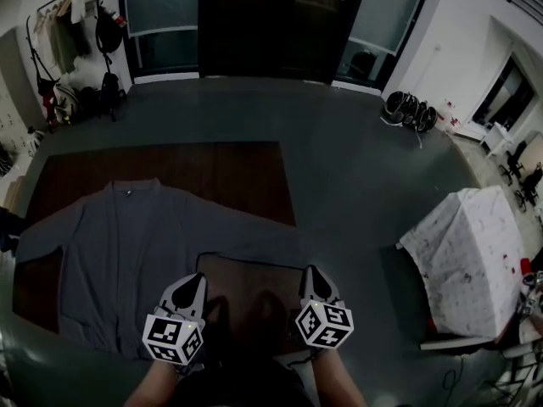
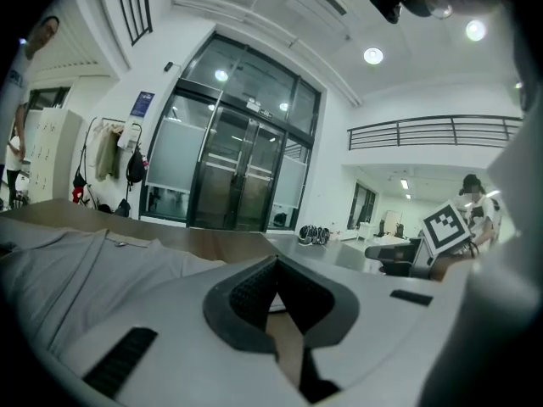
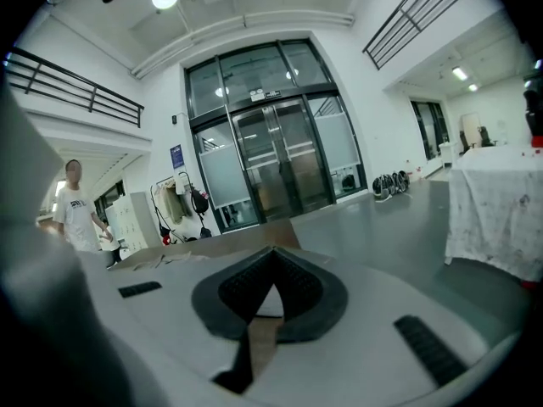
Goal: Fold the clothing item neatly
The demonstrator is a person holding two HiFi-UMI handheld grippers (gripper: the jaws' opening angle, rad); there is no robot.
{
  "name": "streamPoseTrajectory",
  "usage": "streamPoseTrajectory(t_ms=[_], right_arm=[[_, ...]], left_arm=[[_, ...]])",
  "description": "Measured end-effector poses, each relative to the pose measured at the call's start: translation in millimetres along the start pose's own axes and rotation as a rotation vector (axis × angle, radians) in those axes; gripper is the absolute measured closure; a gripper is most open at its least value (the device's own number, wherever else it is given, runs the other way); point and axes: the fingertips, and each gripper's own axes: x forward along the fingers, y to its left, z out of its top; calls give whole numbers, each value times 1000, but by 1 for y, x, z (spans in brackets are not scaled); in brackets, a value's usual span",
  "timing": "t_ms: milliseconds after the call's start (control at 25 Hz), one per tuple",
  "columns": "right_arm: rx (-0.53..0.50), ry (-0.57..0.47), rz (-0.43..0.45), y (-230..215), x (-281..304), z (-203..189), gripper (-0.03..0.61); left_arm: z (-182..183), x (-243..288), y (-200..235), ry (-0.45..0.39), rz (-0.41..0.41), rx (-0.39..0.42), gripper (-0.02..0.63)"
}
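Through the head view I see the shirt (image 1: 127,253) lying flat and open on the brown table (image 1: 237,172). Its collar points toward the far edge and one sleeve reaches toward the table's left edge. The other sleeve stretches toward the right edge. The grey cloth covers most of the table's left half, and its hem lies near the front edge.

My left gripper (image 1: 197,280) is near the front edge, above the shirt's lower right part. Its jaws are clenched tip to tip with nothing between them. Its own view shows the pads meeting, with the grey cloth spread out beyond them to the left. I cannot tell whether the tips touch the fabric.

My right gripper (image 1: 311,271) is near the table's front right corner, beside the left one and apart from it. Its jaws are also clenched and empty, and its view looks along bare tabletop toward the glass doors (image 3: 280,164).

A thin dark line (image 1: 250,261) runs across the table between the two grippers; I cannot make out what it is.

Off the table to the right stands a white-draped stand (image 1: 467,261). A coat rack (image 1: 64,24) is at the far left wall, and a person (image 3: 75,206) stands at the left of the right gripper view.
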Motion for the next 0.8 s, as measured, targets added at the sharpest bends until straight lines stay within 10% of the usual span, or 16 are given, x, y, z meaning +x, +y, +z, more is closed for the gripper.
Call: streamPoseTrajectory(t_ms=[800], right_arm=[[40, 425, 76, -91, 84, -96, 495]], left_arm=[[-64, 140, -39, 205, 5, 14, 606]])
